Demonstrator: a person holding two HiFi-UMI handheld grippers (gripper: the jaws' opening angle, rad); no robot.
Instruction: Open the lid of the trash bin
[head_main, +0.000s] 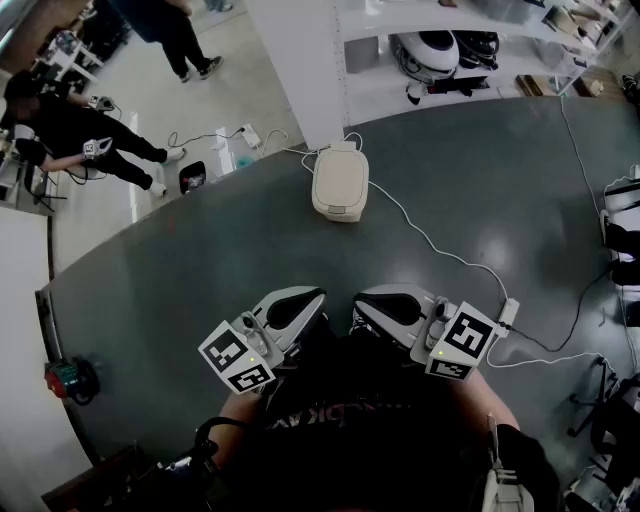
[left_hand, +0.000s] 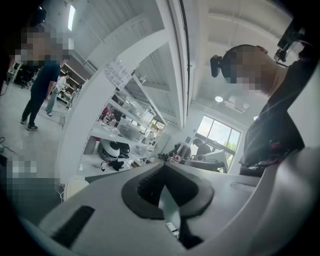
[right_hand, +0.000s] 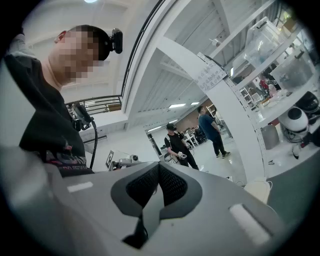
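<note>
- This is looking like a robotics lab or workshop.
- White shelves (head_main: 372, 75) are holding clear bins (right_hand: 260, 42) and white machine gear (head_main: 425, 50).
- Cables (head_main: 440, 245) and a power strip (head_main: 508, 312) are lying across the dark floor (head_main: 200, 260).
- Another person (head_main: 70, 130) is holding a handheld device (head_main: 96, 148).

Count: one trash bin (head_main: 340, 182) at twelve o'clock; one left gripper (head_main: 296, 303) and one right gripper (head_main: 385, 300) at six; two bystanders (head_main: 70, 135) at ten.

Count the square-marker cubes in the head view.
2: the left cube lower left of centre, the right cube lower right, both by the person's torso. None seems hidden.
</note>
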